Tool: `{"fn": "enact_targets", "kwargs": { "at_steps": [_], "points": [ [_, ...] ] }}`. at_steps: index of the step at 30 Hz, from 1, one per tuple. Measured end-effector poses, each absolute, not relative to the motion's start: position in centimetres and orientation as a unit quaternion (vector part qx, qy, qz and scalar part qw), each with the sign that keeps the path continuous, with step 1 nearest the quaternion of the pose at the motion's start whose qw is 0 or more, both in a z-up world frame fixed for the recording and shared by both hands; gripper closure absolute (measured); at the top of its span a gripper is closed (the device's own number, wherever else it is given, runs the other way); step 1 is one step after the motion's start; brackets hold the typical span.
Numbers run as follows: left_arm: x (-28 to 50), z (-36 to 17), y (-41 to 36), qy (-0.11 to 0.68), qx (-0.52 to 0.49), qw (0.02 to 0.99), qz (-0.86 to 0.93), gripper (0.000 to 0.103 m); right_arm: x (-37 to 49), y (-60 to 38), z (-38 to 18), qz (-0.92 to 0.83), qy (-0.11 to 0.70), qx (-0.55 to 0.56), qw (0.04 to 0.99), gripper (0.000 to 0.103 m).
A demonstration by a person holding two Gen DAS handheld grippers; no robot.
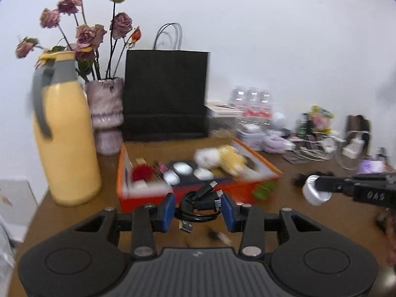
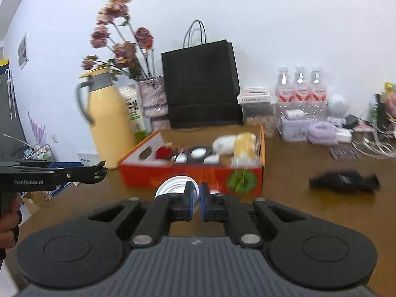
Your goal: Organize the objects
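An orange cardboard box (image 1: 247,190) stands mid-table and holds a plush toy (image 1: 222,158), white cases and a red item; it also shows in the right wrist view (image 2: 173,175). My left gripper (image 1: 198,206) is shut on a coiled black USB cable (image 1: 200,203), held above the table in front of the box. My right gripper (image 2: 196,199) is shut on a white jar lid (image 2: 170,188), gripping its rim just before the box's front wall. From the left wrist view the lid (image 1: 314,193) and the right gripper (image 1: 321,185) show at the right.
A yellow thermos jug (image 1: 64,138), a vase of dried roses (image 1: 106,113) and a black paper bag (image 1: 165,96) stand behind the box. Water bottles (image 2: 299,86), storage boxes and clutter line the back right. A black fluffy object (image 2: 344,178) lies on the table at right.
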State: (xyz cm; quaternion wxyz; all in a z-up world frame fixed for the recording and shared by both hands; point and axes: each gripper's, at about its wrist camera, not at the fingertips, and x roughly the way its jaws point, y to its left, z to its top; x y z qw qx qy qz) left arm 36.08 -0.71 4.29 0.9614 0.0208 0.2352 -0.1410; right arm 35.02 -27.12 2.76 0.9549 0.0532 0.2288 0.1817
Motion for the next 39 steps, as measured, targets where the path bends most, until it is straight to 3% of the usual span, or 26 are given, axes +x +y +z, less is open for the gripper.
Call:
{"fn": "enact_targets", "kwargs": {
  "at_steps": [7, 12, 15, 16, 17, 18, 19, 23, 27, 28, 32, 37, 39],
  "points": [
    [53.4, 1.4, -0.6, 0.333, 0.030, 0.937, -0.095, 0.064, 53.4, -24.9, 0.9, 0.143, 0.313, 0.045, 0.938, 0.097],
    [59.9, -2.6, -1.7, 0.381, 0.060, 0.920, -0.066, 0.063, 60.9, -22.3, -3.0, 0.089, 0.391, 0.000, 0.916, 0.096],
    [61.0, -3.3, -1.6, 0.390, 0.061, 0.916, -0.070, 0.059, 62.2, -21.2, -4.1, 0.085, 0.397, -0.010, 0.914, 0.088],
    [60.9, -3.1, -1.6, 0.388, 0.060, 0.916, -0.081, 0.048, 62.2, -21.1, -4.1, 0.087, 0.396, -0.007, 0.914, 0.080],
    [60.7, -2.8, -1.5, 0.385, 0.058, 0.917, -0.089, 0.042, 61.9, -21.0, -3.8, 0.091, 0.387, -0.003, 0.917, 0.074],
    [60.3, -2.5, -1.4, 0.379, 0.057, 0.919, -0.092, 0.037, 61.4, -20.9, -3.4, 0.096, 0.377, -0.003, 0.921, 0.062],
    [59.7, -2.0, -1.3, 0.373, 0.058, 0.921, -0.095, 0.036, 61.1, -20.9, -3.0, 0.097, 0.371, -0.004, 0.923, 0.054],
    [58.0, 0.2, -0.7, 0.361, 0.047, 0.927, -0.091, 0.036, 58.8, -20.8, -0.7, 0.097, 0.347, -0.020, 0.933, 0.051],
    [54.5, 2.9, -0.5, 0.339, 0.047, 0.936, -0.087, 0.027, 55.1, -21.2, 1.8, 0.107, 0.326, -0.029, 0.939, 0.030],
    [53.0, 3.5, -0.5, 0.332, 0.056, 0.938, -0.081, 0.027, 54.0, -21.4, 2.1, 0.110, 0.322, -0.032, 0.940, 0.029],
    [45.4, 4.5, -0.9, 0.306, 0.068, 0.946, -0.086, 0.026, 46.2, -23.1, 3.3, 0.132, 0.299, -0.016, 0.945, 0.019],
    [32.6, 4.7, -1.0, 0.257, 0.047, 0.956, -0.134, 0.017, 33.7, -24.6, 3.2, 0.158, 0.253, -0.018, 0.954, 0.003],
    [28.0, 4.5, -0.8, 0.254, 0.032, 0.956, -0.141, 0.017, 28.9, -24.6, 3.1, 0.161, 0.247, -0.030, 0.955, 0.002]
  ]
}}
